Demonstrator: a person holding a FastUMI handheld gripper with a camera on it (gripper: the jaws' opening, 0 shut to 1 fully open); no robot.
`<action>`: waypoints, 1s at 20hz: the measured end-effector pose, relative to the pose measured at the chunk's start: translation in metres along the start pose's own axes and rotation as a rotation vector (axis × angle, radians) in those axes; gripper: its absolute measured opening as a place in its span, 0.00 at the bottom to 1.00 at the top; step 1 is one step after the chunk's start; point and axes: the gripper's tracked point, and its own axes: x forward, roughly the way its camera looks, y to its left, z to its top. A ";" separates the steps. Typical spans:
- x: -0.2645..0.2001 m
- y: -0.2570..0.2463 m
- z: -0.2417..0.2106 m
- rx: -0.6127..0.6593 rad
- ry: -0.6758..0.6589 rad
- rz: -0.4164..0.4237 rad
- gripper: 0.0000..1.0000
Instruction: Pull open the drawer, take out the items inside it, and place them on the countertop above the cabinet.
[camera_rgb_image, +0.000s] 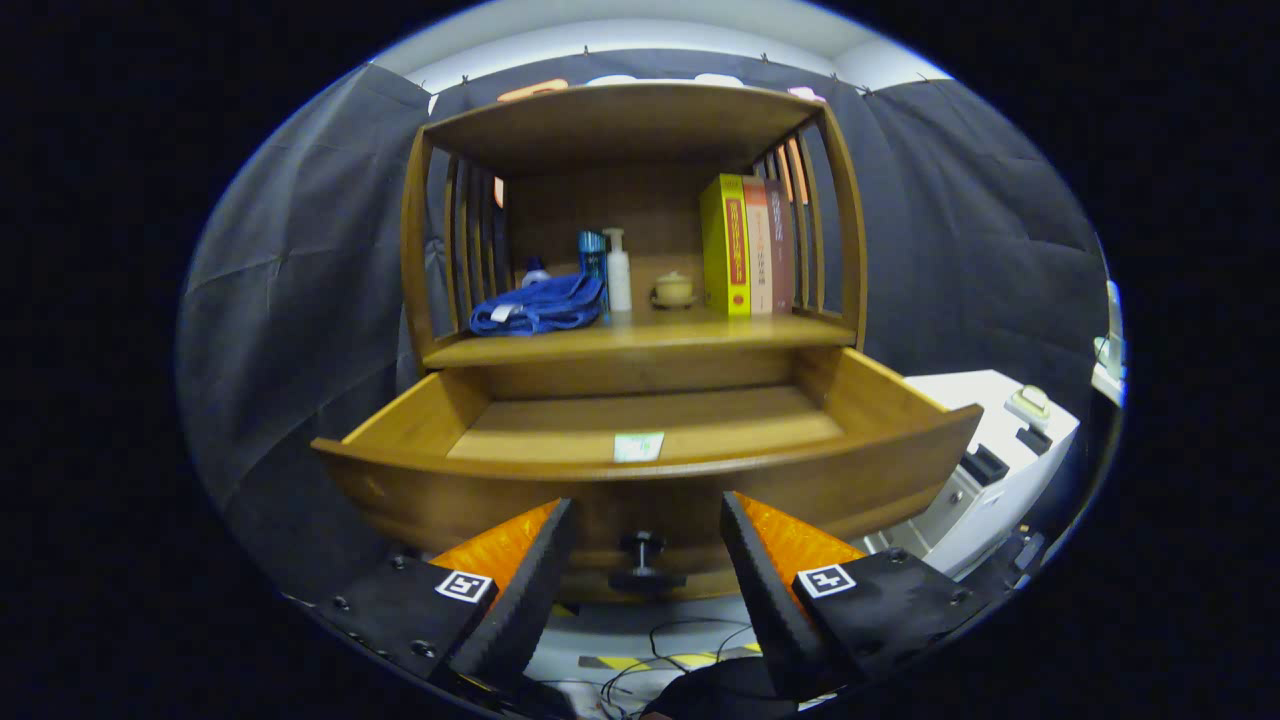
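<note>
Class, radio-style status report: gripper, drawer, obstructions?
Gripper open, fingers flanking the knob. Drawer pulled open, small card inside. Nothing blocking the card.

It was a recording booth dressed as a home corner: black cloth walls (300, 250) hung behind a wooden cabinet (635, 120). On the shelf above its open drawer (640, 470) stood books (745, 245), bottles (618, 270) and a blue cloth (540, 305), while cables (660, 660) lay on the floor below the drawer.

Dim booth lit from above, shelf interior shadowed, sharp focus centrally, with strong fisheye bending toward the edges.
</note>
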 end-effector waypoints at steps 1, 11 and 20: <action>0.000 0.001 0.012 -0.010 -0.014 0.001 0.95; 0.072 0.014 0.057 0.021 0.183 0.116 0.95; 0.140 0.012 0.020 -0.041 0.465 0.054 0.95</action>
